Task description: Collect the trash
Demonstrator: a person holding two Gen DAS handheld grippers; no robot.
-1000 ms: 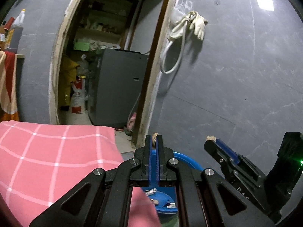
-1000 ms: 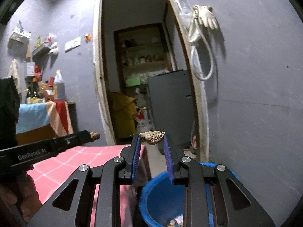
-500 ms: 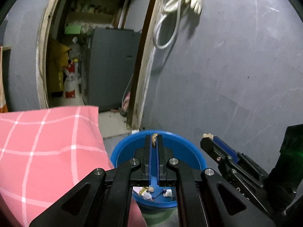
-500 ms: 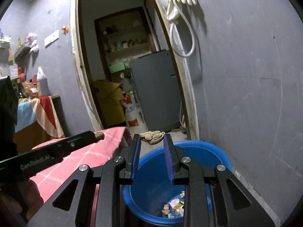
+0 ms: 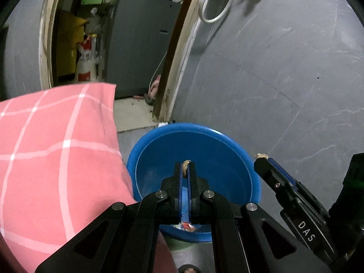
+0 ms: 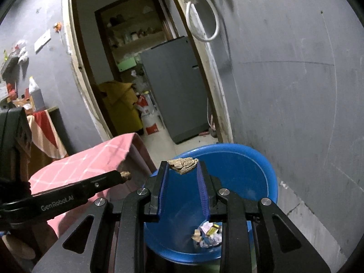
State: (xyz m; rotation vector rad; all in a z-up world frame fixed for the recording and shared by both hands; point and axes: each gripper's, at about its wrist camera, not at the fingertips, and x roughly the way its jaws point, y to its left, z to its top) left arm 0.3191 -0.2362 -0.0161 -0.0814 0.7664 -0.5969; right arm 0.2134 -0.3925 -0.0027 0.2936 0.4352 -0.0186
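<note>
A blue plastic basin (image 5: 227, 141) (image 6: 261, 159) stands on the floor against the grey wall, with crumpled wrappers (image 6: 208, 233) at its bottom. My left gripper (image 5: 186, 166) is shut on a small tan scrap (image 5: 186, 164) that peeks out at its tips, held over the basin. My right gripper (image 6: 183, 167) is shut on a crumpled brown scrap (image 6: 183, 165) pinched between its blue pads, also over the basin. The right gripper's tip (image 5: 261, 159) shows in the left wrist view at the basin's right rim. The left gripper (image 6: 124, 176) appears in the right wrist view, left of the basin.
A table under a pink checked cloth (image 5: 52, 150) (image 6: 91, 159) borders the basin on the left. Behind is a doorway with a grey fridge (image 6: 177, 86), a yellow bag and a white sack. A white hose (image 6: 204, 22) hangs on the wall above.
Both grippers have tilted downward and come closer to the basin, which now fills the lower middle of both views. Each still holds its scrap.
</note>
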